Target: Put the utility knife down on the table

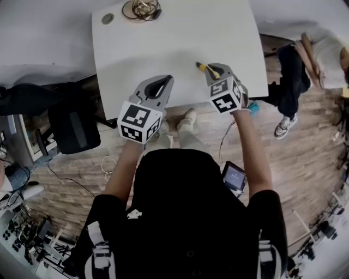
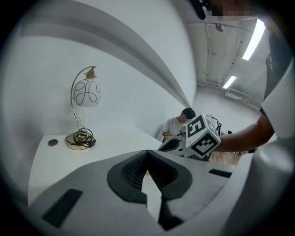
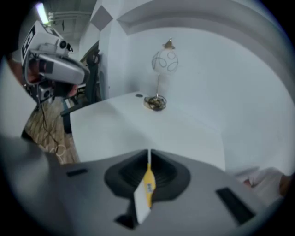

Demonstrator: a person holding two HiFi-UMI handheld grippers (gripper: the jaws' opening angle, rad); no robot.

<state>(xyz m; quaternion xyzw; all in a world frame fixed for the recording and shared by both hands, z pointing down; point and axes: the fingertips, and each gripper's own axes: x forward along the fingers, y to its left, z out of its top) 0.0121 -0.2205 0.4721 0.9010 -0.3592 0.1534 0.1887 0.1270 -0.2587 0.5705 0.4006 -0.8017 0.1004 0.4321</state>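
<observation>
A yellow utility knife [image 1: 204, 67] [image 3: 148, 184] is clamped between the jaws of my right gripper [image 1: 216, 71] [image 3: 148, 159], its thin blade end poking forward past the pads. The gripper holds it over the front right part of the white table [image 1: 180, 32]. To its left, my left gripper [image 1: 163, 83] [image 2: 147, 159] is over the table's front edge, jaws together and holding nothing. The left gripper view shows the right gripper [image 2: 193, 138] off to its right. In the right gripper view the left gripper [image 3: 50, 64] is at upper left.
A lamp with a white globe shade [image 2: 85, 92] [image 3: 165, 60] and a coiled cord at its brass base [image 1: 142, 9] stands at the table's far edge, beside a round grommet [image 1: 108, 18]. A black office chair [image 1: 71, 122] is left of the table; a person [image 1: 305, 60] is at right.
</observation>
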